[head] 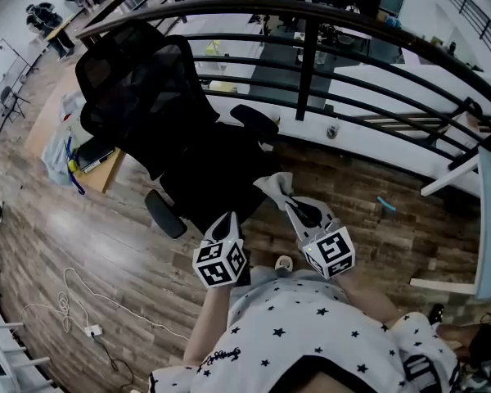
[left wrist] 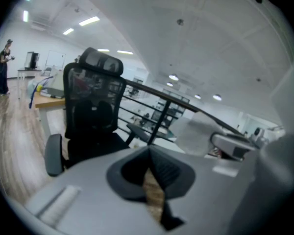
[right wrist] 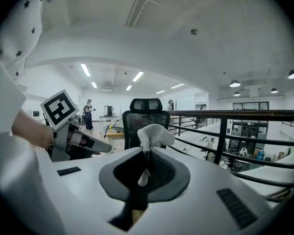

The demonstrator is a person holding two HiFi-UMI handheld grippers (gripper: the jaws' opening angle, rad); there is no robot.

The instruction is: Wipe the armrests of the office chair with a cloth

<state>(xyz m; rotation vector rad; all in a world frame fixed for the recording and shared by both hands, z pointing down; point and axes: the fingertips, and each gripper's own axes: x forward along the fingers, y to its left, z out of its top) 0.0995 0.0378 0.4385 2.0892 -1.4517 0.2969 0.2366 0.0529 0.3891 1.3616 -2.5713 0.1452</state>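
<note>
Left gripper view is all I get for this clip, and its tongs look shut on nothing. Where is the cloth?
Observer: The right gripper has it. Its tongs are shut on the white cloth, which bunches out past the tips.
Operator: Is the cloth on an armrest?
Observer: No. In the head view it sits at the edge of the seat, apart from both the far armrest and the near armrest.
Operator: Which one is my gripper closer to?
Observer: The left gripper is just beside the near armrest, with a gap showing between them.
</note>
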